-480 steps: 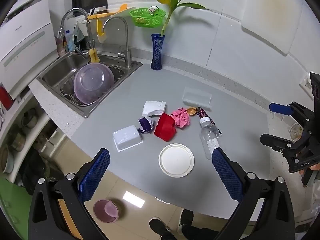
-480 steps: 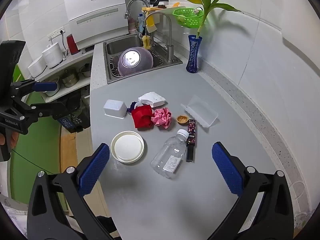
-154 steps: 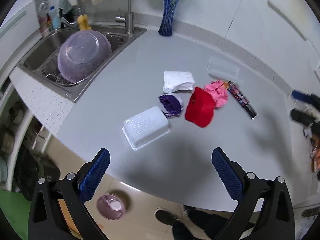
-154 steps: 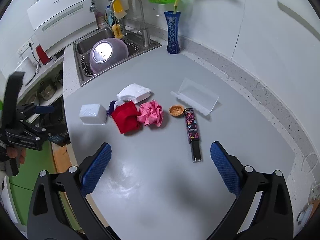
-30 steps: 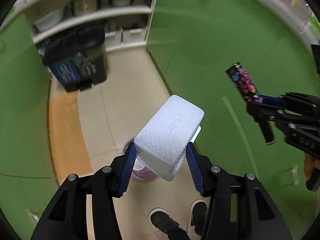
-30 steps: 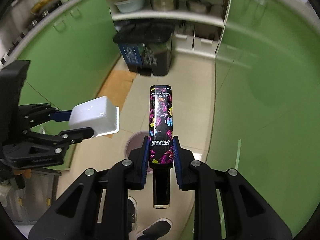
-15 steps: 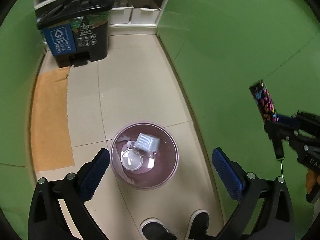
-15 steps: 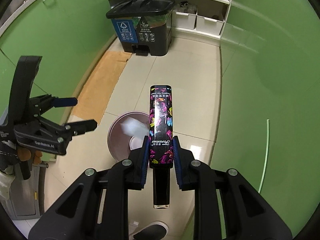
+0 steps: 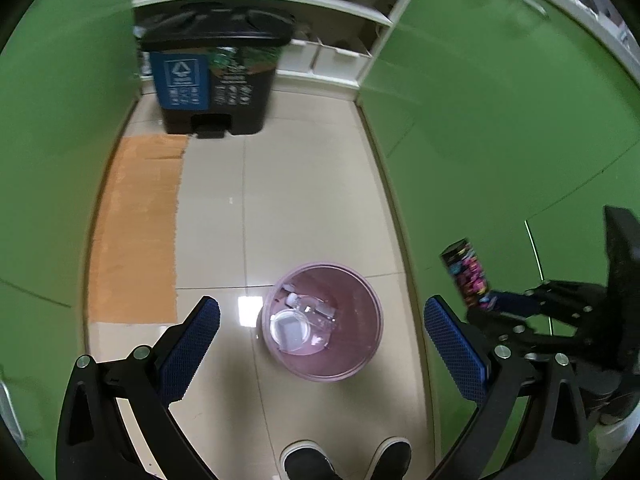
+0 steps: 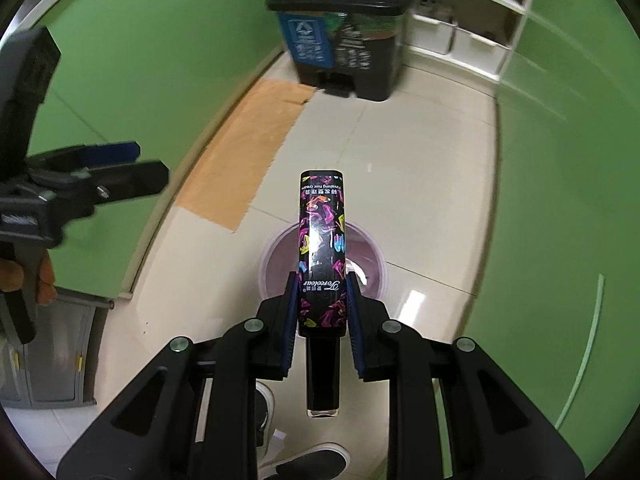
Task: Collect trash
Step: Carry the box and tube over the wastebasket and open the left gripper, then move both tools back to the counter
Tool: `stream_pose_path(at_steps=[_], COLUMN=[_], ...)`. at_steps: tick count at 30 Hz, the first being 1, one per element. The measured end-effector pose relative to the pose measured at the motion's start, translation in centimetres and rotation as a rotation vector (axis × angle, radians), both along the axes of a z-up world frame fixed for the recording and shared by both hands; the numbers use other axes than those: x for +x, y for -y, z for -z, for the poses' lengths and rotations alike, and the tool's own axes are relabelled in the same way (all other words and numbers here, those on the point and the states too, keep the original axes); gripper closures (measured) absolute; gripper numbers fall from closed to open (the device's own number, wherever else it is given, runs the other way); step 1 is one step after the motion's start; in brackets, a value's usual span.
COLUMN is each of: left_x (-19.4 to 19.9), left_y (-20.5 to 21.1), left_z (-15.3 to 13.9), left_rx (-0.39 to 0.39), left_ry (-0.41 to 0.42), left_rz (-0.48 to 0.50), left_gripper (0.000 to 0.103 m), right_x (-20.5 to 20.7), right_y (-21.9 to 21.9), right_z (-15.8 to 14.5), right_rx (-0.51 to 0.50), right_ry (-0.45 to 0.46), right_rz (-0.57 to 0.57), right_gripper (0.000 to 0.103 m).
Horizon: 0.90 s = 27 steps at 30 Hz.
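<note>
A pink trash bin (image 9: 356, 356) stands on the tiled floor below my grippers; inside lie a white round lid (image 9: 290, 328), a clear bottle and a white box. My left gripper (image 9: 320, 340) is open and empty above the bin. My right gripper (image 10: 322, 300) is shut on a black tube with colourful print (image 10: 322, 240), held upright over the bin (image 10: 368, 276). The tube also shows in the left wrist view (image 9: 466, 274), to the right of the bin. The left gripper shows at the left of the right wrist view (image 10: 108, 164).
A black pedal bin with a blue recycling label (image 9: 216, 80) stands at the far end under white shelves. An orange mat (image 9: 136, 228) lies on the floor at left. Green cabinet fronts (image 9: 500, 140) line both sides. My shoes (image 9: 344, 458) are at the bottom.
The left gripper let go of the white box, which fell into the pink bin, and now stands open. The right gripper with the tube has moved over the bin.
</note>
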<state>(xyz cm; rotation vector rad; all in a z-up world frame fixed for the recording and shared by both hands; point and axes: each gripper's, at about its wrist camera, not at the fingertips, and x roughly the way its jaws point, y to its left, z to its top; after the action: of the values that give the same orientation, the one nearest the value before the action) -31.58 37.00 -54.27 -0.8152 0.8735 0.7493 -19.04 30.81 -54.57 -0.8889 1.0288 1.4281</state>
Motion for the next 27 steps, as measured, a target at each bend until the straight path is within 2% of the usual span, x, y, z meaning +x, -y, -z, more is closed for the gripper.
stream_pose_path(at_steps=[3,4,5,6,8,13,18,21,23,26,27], left_x=[-1.3,-1.6,-2.0,-2.2,-2.5,-2.4,-1.3,-0.5,0.0,0.7,1.0], left_y=[-0.2,-0.3,-0.3,-0.4,-0.5,-0.4,0.6,1.6,2.5,3.9,4.7], left_z=[-0.2,-0.1,0.0,0.0,0.2,-0.2,-3.2,-7.0,-10.1,-16.3,-19.2], left_rx=[0.007,0.009,0.008,0.004,0.001,-0.009,-0.018,-0.018,-0.013,0.007,0.02], left_ry=[0.003,0.001,-0.005,-0.003,-0.003,-0.006,-0.004,0.004,0.005,0.009,0.008], left_rz=[-0.027,-0.037,-0.05,-0.057,-0.073,-0.082,-0.058,-0.036,-0.019,0.007,0.016], left_gripper=[0.005,0.005,0.005,0.005,0.005,0.005,0.005,0.005,0.005,0.005,0.005], right_x=[-1.1,-1.2,-1.3,-1.3,-1.4,-0.5,0.7,1.6,2.2,3.2,3.6], right_y=[-1.1,-1.3,-1.5,-1.6,-1.6,-1.4,-0.3,1.0,2.1,4.0,4.9], right_z=[0.9,1.1,1.4,1.5,1.4,0.8,-2.5,-6.7,-10.6,-17.0,-20.0], right_rx=[-0.002,-0.005,-0.01,-0.007,0.023,0.022,0.03,0.041,0.05,0.067,0.078], right_ry=[-0.009,-0.012,-0.01,-0.01,-0.008,0.009,0.011,0.011,0.011,0.002,0.0], right_rz=[-0.019,-0.022,-0.02,-0.016,-0.011,0.011,0.049,0.079,0.1,0.137,0.151], right_gripper=[0.08,0.063,0.019,0.004,0.003,0.003,0.003,0.003,0.003,0.003,0.003])
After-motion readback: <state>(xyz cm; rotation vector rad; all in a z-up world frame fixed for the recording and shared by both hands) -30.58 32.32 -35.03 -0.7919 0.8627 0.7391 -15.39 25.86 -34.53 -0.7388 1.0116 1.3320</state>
